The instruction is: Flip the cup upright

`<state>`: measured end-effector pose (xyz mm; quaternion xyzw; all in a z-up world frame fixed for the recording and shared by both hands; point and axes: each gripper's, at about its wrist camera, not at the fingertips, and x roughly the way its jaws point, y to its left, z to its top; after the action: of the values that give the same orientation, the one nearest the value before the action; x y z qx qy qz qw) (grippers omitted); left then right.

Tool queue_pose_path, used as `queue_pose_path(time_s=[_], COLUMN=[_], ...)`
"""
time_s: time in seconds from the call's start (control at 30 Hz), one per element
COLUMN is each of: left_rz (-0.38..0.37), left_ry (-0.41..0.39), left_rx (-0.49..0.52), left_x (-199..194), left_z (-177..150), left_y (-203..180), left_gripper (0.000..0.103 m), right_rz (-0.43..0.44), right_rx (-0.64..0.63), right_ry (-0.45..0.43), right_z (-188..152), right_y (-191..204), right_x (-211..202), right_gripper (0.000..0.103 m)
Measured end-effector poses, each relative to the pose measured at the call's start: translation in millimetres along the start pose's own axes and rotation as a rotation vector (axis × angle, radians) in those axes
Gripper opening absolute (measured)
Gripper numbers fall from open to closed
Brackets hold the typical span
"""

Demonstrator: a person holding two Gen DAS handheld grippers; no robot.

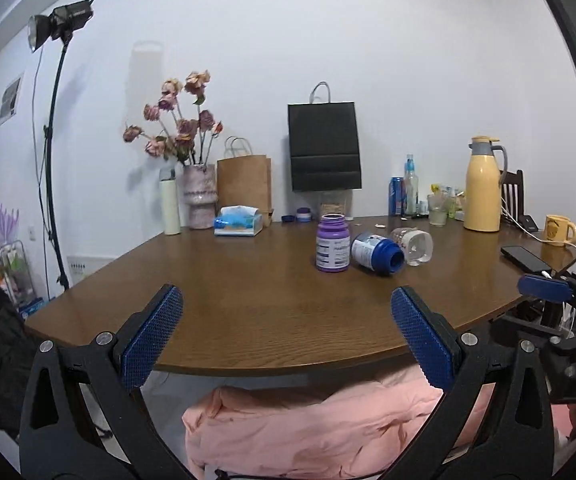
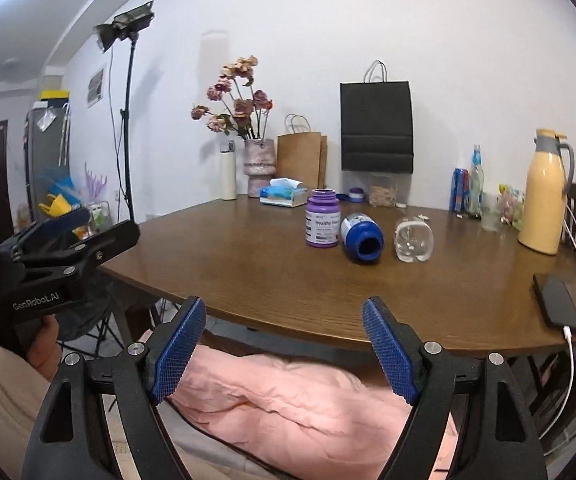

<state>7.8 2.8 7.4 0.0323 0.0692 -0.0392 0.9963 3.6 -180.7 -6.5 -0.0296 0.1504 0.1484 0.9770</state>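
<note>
A clear glass cup (image 1: pixel 413 246) lies on its side on the brown table (image 1: pixel 248 300), right of a blue bottle (image 1: pixel 376 255) that also lies on its side with its open mouth toward me. It also shows in the right wrist view (image 2: pixel 413 239), beside the blue bottle (image 2: pixel 362 238). My left gripper (image 1: pixel 286 336) is open and empty at the table's near edge, well short of the cup. My right gripper (image 2: pixel 284 346) is open and empty, also at the near edge.
A purple bottle (image 1: pixel 332 244) stands upright left of the blue one. A phone on a cable (image 2: pixel 558 300) lies at the right edge. A yellow thermos (image 1: pixel 484 186), mug (image 1: pixel 560 230), tissue box (image 1: pixel 238 221), vase, bags and drinks line the back. Pink cloth (image 1: pixel 308 428) lies below the table.
</note>
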Motion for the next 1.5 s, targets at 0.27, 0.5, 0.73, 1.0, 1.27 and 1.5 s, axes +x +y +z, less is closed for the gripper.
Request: queue_pose_path(time_s=[0.27, 0.5, 0.73, 1.0, 1.27, 1.5], left_rz=[0.01, 0.011, 0.014, 0.022, 0.021, 0.016], left_ry=[0.005, 0.012, 0.013, 0.01, 0.01, 0.01], left_rx=[0.004, 0.007, 0.006, 0.004, 0.005, 0.012], left_x=[0.0, -0.3, -0.8, -0.3, 0.5, -0.3], left_z=[-1.0, -1.2, -0.2, -0.5, -0.6, -1.0], left_y=[-1.1, -1.6, -1.1, -0.8, -1.3, -3.1], left_gripper=[0.103, 0.103, 0.103, 0.103, 0.103, 0.103], right_rz=[-0.014, -0.02, -0.022, -0.022, -0.024, -0.025], right_rx=[0.024, 0.032, 0.03, 0.031, 0.033, 0.033], right_ry=[0.007, 0.003, 0.001, 0.002, 0.01, 0.012], right_z=[-1.6, -2.4, -2.3, -2.5, -2.5, -2.9], right_y=[-5.3, -6.6, -5.0, -5.2, -4.6, -5.2], right_x=[3.0, -0.4, -1.4, -1.3, 0.0, 0.6], right_gripper=[0.085, 0.085, 0.085, 0.085, 0.085, 0.085])
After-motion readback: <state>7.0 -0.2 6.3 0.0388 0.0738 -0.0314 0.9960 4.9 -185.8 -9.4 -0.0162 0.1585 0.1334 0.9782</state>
